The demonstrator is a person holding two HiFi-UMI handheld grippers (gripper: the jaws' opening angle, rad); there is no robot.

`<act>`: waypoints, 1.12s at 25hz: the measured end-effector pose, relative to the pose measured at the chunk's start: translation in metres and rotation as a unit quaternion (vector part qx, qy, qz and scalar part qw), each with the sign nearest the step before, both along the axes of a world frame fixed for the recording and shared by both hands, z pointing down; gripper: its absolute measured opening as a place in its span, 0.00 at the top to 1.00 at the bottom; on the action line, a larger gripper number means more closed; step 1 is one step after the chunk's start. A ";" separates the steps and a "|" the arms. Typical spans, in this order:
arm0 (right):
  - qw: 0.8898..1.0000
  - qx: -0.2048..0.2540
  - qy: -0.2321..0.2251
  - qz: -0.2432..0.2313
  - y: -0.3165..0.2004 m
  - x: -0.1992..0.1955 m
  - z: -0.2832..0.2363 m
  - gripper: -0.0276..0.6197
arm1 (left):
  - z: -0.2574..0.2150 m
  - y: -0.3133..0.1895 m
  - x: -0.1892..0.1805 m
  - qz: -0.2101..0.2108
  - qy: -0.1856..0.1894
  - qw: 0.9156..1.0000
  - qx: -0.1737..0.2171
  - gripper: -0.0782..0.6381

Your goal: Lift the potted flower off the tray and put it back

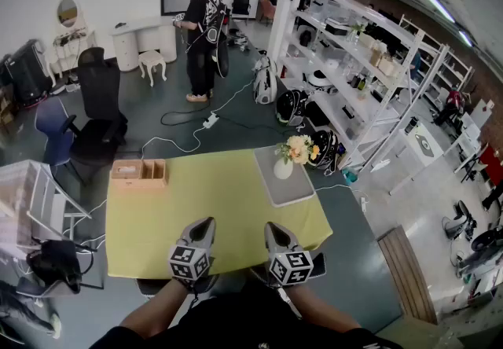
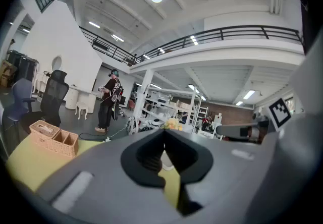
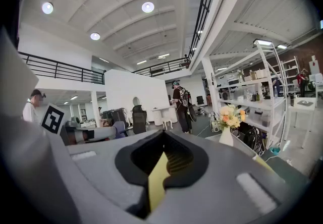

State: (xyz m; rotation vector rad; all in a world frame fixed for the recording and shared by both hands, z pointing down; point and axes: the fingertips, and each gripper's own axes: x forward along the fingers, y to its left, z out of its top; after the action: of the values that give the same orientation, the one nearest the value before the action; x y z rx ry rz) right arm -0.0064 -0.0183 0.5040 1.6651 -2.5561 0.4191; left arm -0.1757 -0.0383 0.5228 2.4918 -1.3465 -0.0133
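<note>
The potted flower (image 1: 289, 156), yellow and orange blooms in a small white vase, stands upright on the grey tray (image 1: 289, 187) at the far right of the yellow table (image 1: 212, 206). In the right gripper view the potted flower (image 3: 228, 123) is ahead and to the right, well beyond the jaws. In the left gripper view only its blooms (image 2: 171, 124) peek over the jaw tips. My left gripper (image 1: 201, 228) and right gripper (image 1: 273, 229) hover side by side over the table's near edge. Both are shut with nothing between them, far from the tray.
A wicker box (image 1: 140, 172) with compartments sits at the table's far left corner. Behind the table are black office chairs (image 1: 98, 115), floor cables, a standing person (image 1: 203, 33) and white shelving (image 1: 354, 64) to the right. A wire rack (image 1: 31, 206) stands left of the table.
</note>
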 end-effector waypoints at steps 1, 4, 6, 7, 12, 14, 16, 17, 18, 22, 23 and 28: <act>1.000 0.002 0.004 -0.001 -0.002 0.001 -0.002 0.95 | -0.002 -0.002 -0.002 -0.002 0.000 1.000 0.000 0.88; 1.000 0.011 0.012 -0.001 -0.007 0.003 -0.008 0.95 | -0.008 -0.008 -0.005 -0.004 -0.003 1.000 0.005 0.88; 1.000 0.018 0.018 0.004 -0.010 0.007 -0.011 0.95 | -0.009 -0.010 -0.003 0.002 -0.012 1.000 0.012 0.88; 1.000 0.022 0.021 0.007 -0.011 0.010 -0.013 0.95 | -0.010 -0.010 -0.002 0.006 -0.018 1.000 0.018 0.88; 0.999 0.037 0.025 0.020 -0.019 0.024 -0.024 0.95 | -0.021 -0.016 -0.004 0.004 -0.022 0.999 0.034 0.88; 0.999 0.040 0.021 0.025 -0.021 0.031 -0.023 0.95 | -0.019 -0.017 -0.002 0.005 -0.021 0.999 0.032 0.88; 0.998 0.045 0.013 0.029 -0.026 0.037 -0.021 0.95 | -0.013 -0.019 0.001 0.007 -0.018 0.999 0.028 0.88; 0.998 0.046 0.009 0.031 -0.030 0.041 -0.020 0.95 | -0.010 -0.021 0.002 0.008 -0.017 0.999 0.026 0.88; 0.998 0.046 0.006 0.035 -0.035 0.045 -0.019 0.95 | -0.008 -0.022 0.004 0.009 -0.017 1.000 0.025 0.88; 0.997 0.045 0.010 0.055 -0.056 0.066 -0.012 0.95 | -0.002 -0.030 0.019 0.017 -0.012 1.000 0.021 0.88; 0.997 0.045 0.011 0.059 -0.062 0.071 -0.010 0.95 | 0.000 -0.033 0.024 0.019 -0.010 1.000 0.020 0.88; 0.997 0.038 0.016 0.064 -0.093 0.095 0.008 0.86 | 0.015 -0.051 0.046 0.023 -0.008 1.000 0.010 0.88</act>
State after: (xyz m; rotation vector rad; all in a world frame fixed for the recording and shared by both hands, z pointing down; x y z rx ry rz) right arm 0.0889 -0.1109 0.5119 1.8544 -2.4813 0.3031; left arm -0.1300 -0.0894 0.5380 2.5454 -1.3003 0.0035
